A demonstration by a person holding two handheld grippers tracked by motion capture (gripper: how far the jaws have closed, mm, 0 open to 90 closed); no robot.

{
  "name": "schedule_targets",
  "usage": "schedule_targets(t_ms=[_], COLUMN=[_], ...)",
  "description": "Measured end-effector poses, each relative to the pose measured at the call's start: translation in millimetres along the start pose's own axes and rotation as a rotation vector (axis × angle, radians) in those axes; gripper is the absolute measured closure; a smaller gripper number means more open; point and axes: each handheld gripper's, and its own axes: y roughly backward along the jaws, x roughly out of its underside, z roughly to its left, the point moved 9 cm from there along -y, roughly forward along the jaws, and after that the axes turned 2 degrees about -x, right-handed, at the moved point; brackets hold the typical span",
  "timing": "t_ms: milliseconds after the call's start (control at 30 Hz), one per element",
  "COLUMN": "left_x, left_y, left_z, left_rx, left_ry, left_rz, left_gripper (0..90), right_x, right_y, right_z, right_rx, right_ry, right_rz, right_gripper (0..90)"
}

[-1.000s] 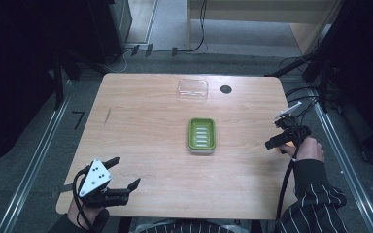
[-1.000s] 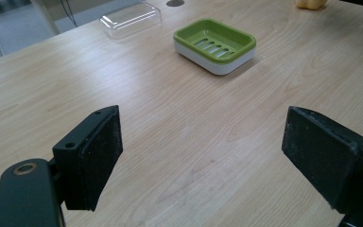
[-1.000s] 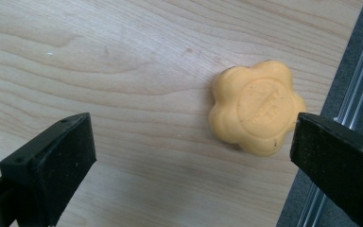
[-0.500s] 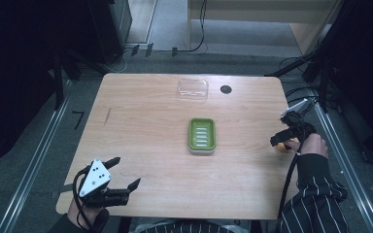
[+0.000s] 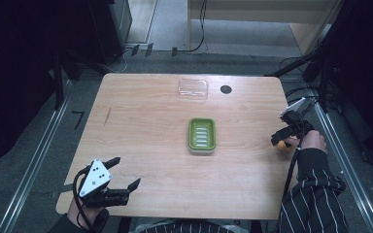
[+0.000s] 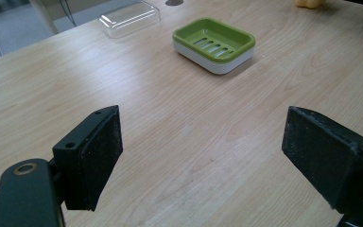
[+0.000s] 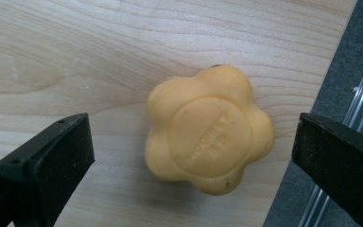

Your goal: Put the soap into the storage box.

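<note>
So the right gripper [image 7: 189,156] hangs right over a yellow-orange flower-shaped bar of soap [image 7: 209,128], jaws spread wide with one on each side of it and neither touching. The soap lies flat on the light wooden counter [image 5: 145,126], right at its right-hand edge, just beside the grey floor strip past the rim. There's writing pressed into the round middle of the soap, but it's too shallow and smudgy to read, so no brand to report. In the high view the same gripper [image 5: 285,137] sits at the counter's right edge with the person's hand [image 5: 312,141] and a striped sleeve [image 5: 311,189] behind it, and a bit of the soap [image 5: 284,145] peeks out underneath. The left gripper [image 5: 121,174] is down at the near left corner, jaws wide too, nothing between them but bare wood. A green slotted soap dish on a white base [image 5: 202,135] stands mid-counter, well apart from the soap, and a clear plastic lid [image 5: 193,89] lies toward the far edge, near a small dark round hole [image 5: 226,89].
</note>
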Motion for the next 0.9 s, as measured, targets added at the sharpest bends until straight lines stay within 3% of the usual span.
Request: schedule_targets(t_ms=[467,900], left_x=[0.0,0.1], left_y=[-0.3,0.0], left_z=[0.0,0.1], left_rx=[0.001,0.002], left_ry=[-0.001,0.0], left_rz=[0.001,0.001], left_gripper=[13.6,13.6], right_x=[-4.1,-2.7], right_y=[-19.9,-24.0], right_z=[-6.9,-9.4], right_rx=[-0.011,-0.007], right_ry=[-0.011,-0.026], right_rz=[0.058,0.071], right_gripper=[0.2,19.1])
